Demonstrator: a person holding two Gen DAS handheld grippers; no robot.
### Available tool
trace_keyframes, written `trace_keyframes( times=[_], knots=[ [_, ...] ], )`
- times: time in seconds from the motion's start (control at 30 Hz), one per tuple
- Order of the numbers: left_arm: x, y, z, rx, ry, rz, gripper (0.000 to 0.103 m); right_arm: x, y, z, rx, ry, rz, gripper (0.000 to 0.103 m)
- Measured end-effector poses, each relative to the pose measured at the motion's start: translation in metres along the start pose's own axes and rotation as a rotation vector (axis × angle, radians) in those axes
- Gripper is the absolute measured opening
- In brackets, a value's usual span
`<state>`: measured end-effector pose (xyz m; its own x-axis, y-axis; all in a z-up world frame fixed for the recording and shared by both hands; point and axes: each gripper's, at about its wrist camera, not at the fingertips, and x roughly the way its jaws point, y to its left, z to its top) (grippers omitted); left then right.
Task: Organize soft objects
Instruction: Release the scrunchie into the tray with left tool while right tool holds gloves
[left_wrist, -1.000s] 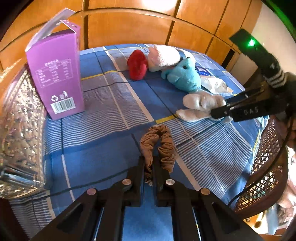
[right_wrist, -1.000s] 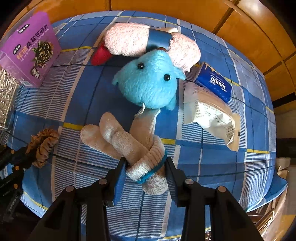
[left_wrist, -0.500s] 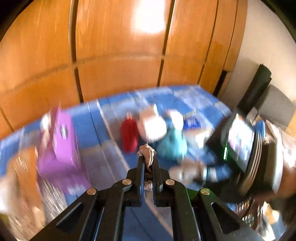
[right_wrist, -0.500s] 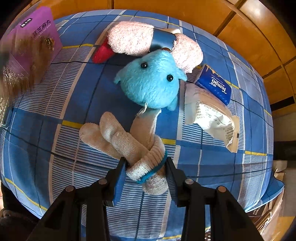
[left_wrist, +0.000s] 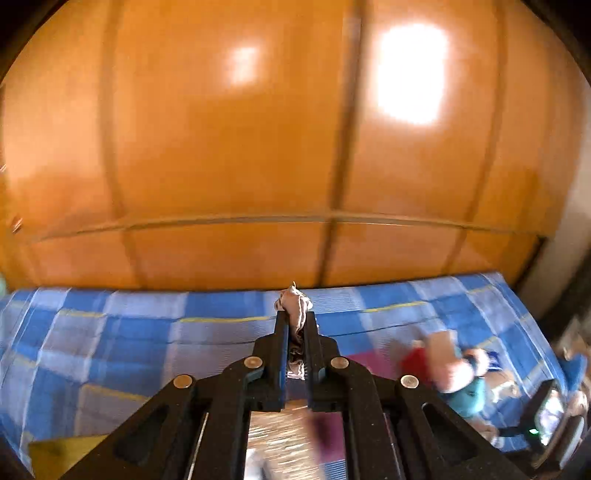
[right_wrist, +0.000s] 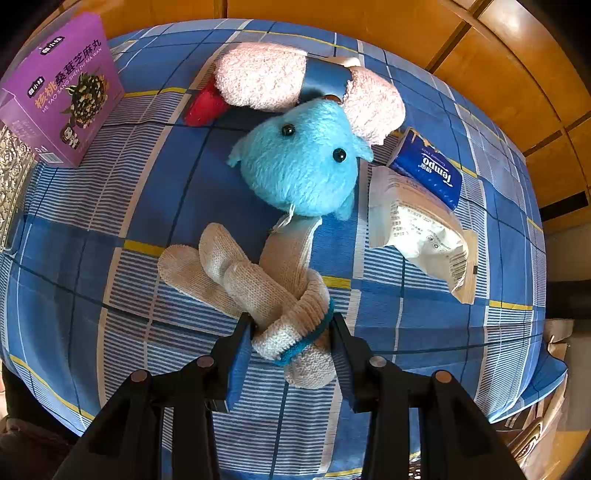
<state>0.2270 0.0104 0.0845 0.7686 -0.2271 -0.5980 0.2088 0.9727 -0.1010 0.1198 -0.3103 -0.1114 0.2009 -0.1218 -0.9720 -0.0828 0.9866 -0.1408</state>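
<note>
Left claw (left_wrist: 295, 325) is pinched narrow on a brownish scrunchie (left_wrist: 294, 306), whose bunched cloth pokes out past the tips and hangs clear of the checked blue cloth (left_wrist: 110, 332) below, in front of the orange wood panelling (left_wrist: 221, 147). That view is smeared, so where the scrunchie is meant to go cannot be told; a purple box and some silvery thing show only as blurs under the gripper.

Right claw (right_wrist: 291, 328) stands fairly wide, its jaws on either side of the cuff of a cream knitted glove (right_wrist: 258, 280) with a teal band, which lies on the cloth in the near middle. Whether the pads touch the knit cannot be made out for sure; they look just beside it, not yet squeezing. Far left stands the purple box (right_wrist: 62, 96). Beyond the glove lies a blue plush toy (right_wrist: 299, 170), touching the glove's far end, with a pink fuzzy thing (right_wrist: 266, 77) and a red thing (right_wrist: 203, 107) behind it. To the right lie a tissue pack (right_wrist: 428, 170) and a white packet (right_wrist: 417, 225).

To do this step well, I judge the right jaws should close squarely over the thick folded cuff, low enough to catch both layers, then lift straight up so the fingers of the glove slide free of the plush toy without dragging it. The left grip looks shallow on soft cloth, so it should be carried gently.
</note>
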Motion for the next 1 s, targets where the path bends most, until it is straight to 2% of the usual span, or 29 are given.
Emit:
trace_keyframes(
  times=[0.17,0.4,0.67,0.83,0.9,0.97,1.0],
  knots=[
    [-0.028,0.071,-0.039,-0.074,0.003,0.077,0.007,0.003,0.007,0.001,-0.031,0.013,-0.02,0.041],
    [-0.071,0.14,-0.123,-0.203,0.038,0.105,0.007,0.007,0.019,0.002,-0.083,0.025,-0.068,0.041],
    [-0.086,0.176,-0.201,-0.335,0.119,0.142,0.007,0.014,0.041,0.001,-0.148,0.037,-0.149,0.04],
    [-0.087,0.175,-0.234,-0.332,0.182,0.157,0.009,0.013,0.062,-0.003,-0.201,0.019,-0.224,0.038],
    [-0.09,0.174,-0.242,-0.347,0.187,0.143,0.025,0.012,0.068,-0.004,-0.213,0.008,-0.241,0.037],
    [-0.094,0.17,-0.248,-0.347,0.188,0.15,0.036,0.01,0.072,-0.004,-0.212,-0.002,-0.241,0.037],
    [-0.097,0.166,-0.251,-0.334,0.182,0.163,0.036,0.009,0.073,-0.005,-0.207,-0.007,-0.235,0.037]
  ],
)
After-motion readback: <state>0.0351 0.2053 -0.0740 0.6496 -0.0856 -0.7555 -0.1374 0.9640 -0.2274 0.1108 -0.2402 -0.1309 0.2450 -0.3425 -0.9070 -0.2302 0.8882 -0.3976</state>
